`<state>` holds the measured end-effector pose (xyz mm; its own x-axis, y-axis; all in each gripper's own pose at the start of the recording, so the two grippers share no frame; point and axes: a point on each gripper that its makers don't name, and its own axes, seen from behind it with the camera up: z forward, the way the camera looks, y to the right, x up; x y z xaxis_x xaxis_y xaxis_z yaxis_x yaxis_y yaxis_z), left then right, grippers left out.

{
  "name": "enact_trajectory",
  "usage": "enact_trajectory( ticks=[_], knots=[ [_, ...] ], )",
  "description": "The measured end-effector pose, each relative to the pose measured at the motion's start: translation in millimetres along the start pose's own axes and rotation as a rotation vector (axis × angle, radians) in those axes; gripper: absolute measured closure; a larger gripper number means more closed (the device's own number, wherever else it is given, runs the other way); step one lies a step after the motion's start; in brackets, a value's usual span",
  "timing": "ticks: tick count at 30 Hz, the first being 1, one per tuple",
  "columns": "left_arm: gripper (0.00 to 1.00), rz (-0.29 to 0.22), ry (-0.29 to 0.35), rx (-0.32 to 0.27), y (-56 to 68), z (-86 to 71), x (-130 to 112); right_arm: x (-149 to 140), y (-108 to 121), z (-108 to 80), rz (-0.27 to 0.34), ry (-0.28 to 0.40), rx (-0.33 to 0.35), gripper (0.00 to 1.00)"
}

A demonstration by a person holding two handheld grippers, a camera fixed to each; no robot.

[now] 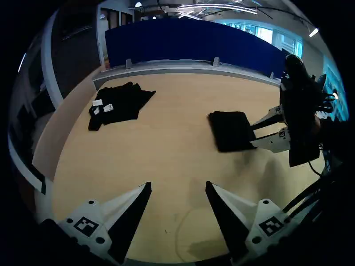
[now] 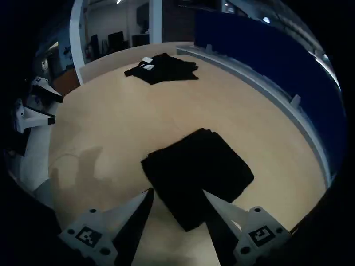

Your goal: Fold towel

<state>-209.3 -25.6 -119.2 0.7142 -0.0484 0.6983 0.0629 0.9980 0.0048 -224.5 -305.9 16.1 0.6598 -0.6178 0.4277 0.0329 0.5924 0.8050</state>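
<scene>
The right claw stands apart, its tips just over the near edge of the towel and clamped on nothing. The left claw is also apart, well away from the towel over bare desk.

The towel looks already folded into a thick, dark, soft rectangle. If another fold is wanted, come in low, pinch all the layers at that edge together, then carry them straight across so the edges meet.

The desk is smooth pale wood. Far beyond the towel lies a limp heap of black cloth, and beyond that stands a blue partition.
</scene>
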Motion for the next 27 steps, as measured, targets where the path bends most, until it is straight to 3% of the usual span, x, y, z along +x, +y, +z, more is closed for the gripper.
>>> enact_trajectory(
  ticks=[12, 27],
  knots=[
    [0.10, 0.009, 0.008, -0.014, 7.6, -1.1, 2.2, -37.0, 14.5, -19.3, 0.053, -0.045, -0.052, 0.21],
    [0.10, 0.010, 0.009, -0.012, 8.7, -0.7, 1.7, -65.7, 16.4, -11.5, 0.075, -0.089, -0.066, 0.21]
  ],
)
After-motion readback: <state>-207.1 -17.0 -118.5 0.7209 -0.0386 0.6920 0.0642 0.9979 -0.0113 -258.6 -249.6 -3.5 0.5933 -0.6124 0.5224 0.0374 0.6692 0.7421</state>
